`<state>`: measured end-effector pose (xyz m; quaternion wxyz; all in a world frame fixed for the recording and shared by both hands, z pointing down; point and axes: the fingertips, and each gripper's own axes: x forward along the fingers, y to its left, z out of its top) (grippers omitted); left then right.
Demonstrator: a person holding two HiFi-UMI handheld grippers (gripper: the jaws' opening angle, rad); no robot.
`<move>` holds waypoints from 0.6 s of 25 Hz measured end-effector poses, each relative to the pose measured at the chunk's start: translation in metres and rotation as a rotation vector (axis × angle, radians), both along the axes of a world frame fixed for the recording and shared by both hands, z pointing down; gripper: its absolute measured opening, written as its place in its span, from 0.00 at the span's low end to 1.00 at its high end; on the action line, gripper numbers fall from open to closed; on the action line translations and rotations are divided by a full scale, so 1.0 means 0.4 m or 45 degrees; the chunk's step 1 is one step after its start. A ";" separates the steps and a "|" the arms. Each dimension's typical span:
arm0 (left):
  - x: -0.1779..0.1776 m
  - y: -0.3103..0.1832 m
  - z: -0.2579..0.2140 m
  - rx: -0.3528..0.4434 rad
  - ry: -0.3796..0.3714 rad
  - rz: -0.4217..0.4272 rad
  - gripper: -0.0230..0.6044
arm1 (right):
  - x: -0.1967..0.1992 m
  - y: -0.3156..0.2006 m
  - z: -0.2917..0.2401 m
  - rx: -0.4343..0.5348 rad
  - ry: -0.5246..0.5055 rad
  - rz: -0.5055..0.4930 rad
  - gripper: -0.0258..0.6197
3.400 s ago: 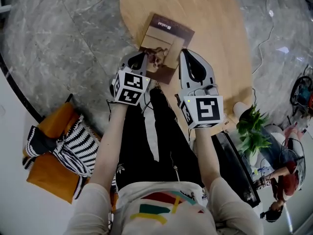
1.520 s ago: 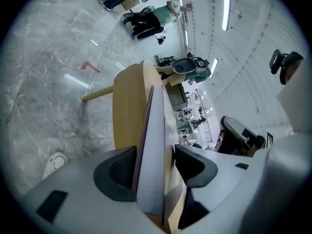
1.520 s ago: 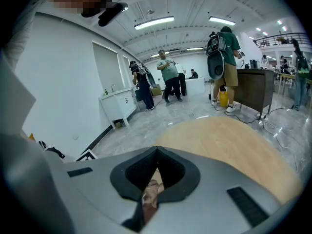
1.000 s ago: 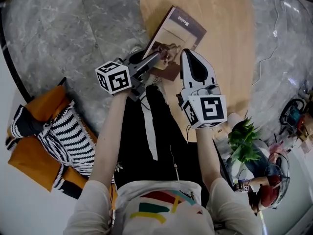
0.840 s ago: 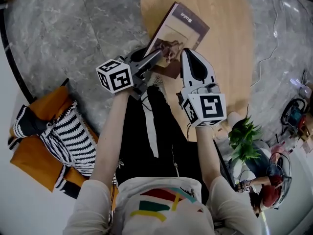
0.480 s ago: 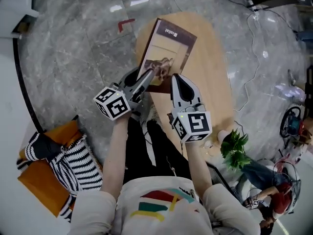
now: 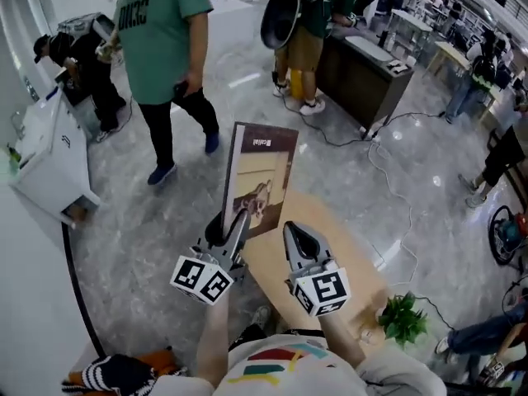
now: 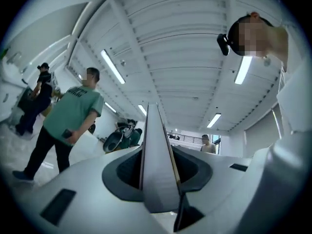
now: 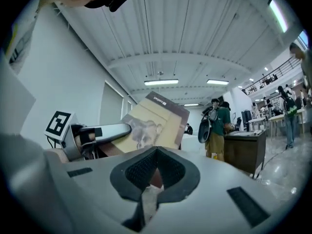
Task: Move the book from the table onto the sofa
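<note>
1. Task item. The thin brown-and-tan paperback book (image 7: 260, 180) has a dark brown band across the top with small white lettering, a tan lower panel and a brownish photograph near its lower edge. It stands almost upright at the centre of the head view, off the oval wooden counter (image 7: 330, 262), which lies below and right of it. Its cover faces me.

2. Change since the earlier frames. Half a second ago the book lay tilted, close over the counter, with only the grey marble floor (image 7: 140, 246) around it. It is now raised and upright, with the room behind it and a person in a green T-shirt (image 7: 161, 40) at upper left. Both of my tools have come up with it. The orange cushion, then clear at lower left, is now only a sliver at the bottom edge.

3. My left hand-held gripper (image 7: 236, 221). It pinches the book by its lower edge. In the left gripper view the book runs edge-on, straight up between the two jaws, which press on either side of it at a partial opening set by the book's thickness.

4. My right hand-held gripper (image 7: 295, 233). It sits just right of the book, below centre in the head view, apart from it. In the right gripper view its jaw tips are pressed together and hold none of the book.
</note>
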<state>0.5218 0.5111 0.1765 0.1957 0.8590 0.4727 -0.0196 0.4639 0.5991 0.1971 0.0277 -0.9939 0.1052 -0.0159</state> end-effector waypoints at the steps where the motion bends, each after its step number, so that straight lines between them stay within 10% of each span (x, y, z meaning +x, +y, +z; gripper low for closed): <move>1: -0.023 -0.003 -0.050 -0.019 0.052 -0.019 0.28 | -0.024 -0.002 -0.033 -0.017 0.032 -0.007 0.06; 15: -0.204 -0.050 -0.252 0.169 0.464 -0.385 0.28 | -0.173 0.008 -0.179 0.036 0.253 0.006 0.06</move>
